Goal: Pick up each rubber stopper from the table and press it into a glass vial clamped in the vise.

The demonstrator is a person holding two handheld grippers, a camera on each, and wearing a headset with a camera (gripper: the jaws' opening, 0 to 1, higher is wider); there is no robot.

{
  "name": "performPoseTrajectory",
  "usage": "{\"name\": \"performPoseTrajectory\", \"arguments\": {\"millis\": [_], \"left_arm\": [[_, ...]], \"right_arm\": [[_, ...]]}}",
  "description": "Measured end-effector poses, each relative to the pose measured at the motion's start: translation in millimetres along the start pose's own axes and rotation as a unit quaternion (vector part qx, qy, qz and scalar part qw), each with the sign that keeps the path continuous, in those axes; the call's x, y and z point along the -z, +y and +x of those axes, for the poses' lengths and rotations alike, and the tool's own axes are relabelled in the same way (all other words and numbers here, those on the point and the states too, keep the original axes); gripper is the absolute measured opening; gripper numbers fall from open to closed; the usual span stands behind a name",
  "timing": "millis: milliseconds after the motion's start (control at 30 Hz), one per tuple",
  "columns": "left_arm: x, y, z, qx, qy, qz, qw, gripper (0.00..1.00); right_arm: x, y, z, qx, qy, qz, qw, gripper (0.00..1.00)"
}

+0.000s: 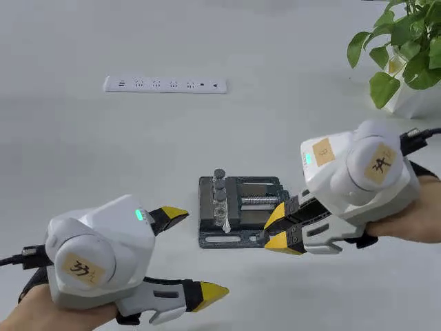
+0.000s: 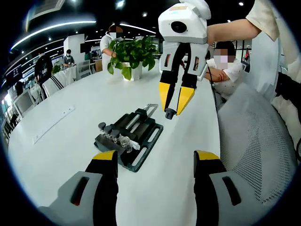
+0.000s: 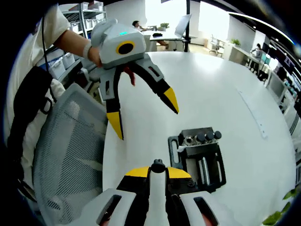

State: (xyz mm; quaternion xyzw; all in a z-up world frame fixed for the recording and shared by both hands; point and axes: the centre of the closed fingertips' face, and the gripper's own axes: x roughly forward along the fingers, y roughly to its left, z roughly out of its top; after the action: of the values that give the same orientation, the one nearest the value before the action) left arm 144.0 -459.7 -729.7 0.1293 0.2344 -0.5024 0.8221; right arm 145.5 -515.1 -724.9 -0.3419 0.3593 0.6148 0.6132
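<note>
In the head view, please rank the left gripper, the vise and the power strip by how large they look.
1. left gripper: largest, though it is nearest the camera.
2. vise.
3. power strip: longer than the vise but far thinner, so smaller overall.

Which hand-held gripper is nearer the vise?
Right. The right hand-held gripper, shut on a rubber stopper, hovers close beside the vise; the open left hand-held gripper sits farther off.

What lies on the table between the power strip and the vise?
Nothing. In the head view the white table is bare between the power strip and the vise.
</note>
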Motion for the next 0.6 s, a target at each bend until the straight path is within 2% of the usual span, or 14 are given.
{"name": "performPoseTrajectory", "arguments": {"millis": [100,133,200,300,467,600], "left_arm": [[-13.2,-7.0,2.5,0.016,-0.005,0.015,0.9998,0.56],[-17.1,-11.6,4.1,0.029,-0.004,0.017,0.9994,0.53],[-24.8,-18.5,7.6,0.047,-0.007,0.007,0.9988,0.48],[-35.8,-25.8,13.0,0.064,-0.018,0.015,0.9977,0.37],[-43.8,-31.5,22.7,0.077,-0.020,0.019,0.9966,0.32],[-46.4,-35.8,24.9,0.090,-0.020,0.018,0.9955,0.22]], "right_arm": [[0.6,4.0,-6.1,-0.017,0.028,-0.032,0.9990,0.07],[-0.6,5.1,-8.4,-0.023,0.034,-0.042,0.9982,0.07],[-4.2,5.6,-10.8,-0.029,0.037,-0.049,0.9977,0.07],[-9.4,10.3,-12.8,-0.041,0.045,-0.062,0.9962,0.07],[-15.4,17.7,-13.5,-0.059,0.056,-0.085,0.9931,0.07],[-17.9,22.7,-12.8,-0.066,0.063,-0.098,0.9910,0.07]]}}
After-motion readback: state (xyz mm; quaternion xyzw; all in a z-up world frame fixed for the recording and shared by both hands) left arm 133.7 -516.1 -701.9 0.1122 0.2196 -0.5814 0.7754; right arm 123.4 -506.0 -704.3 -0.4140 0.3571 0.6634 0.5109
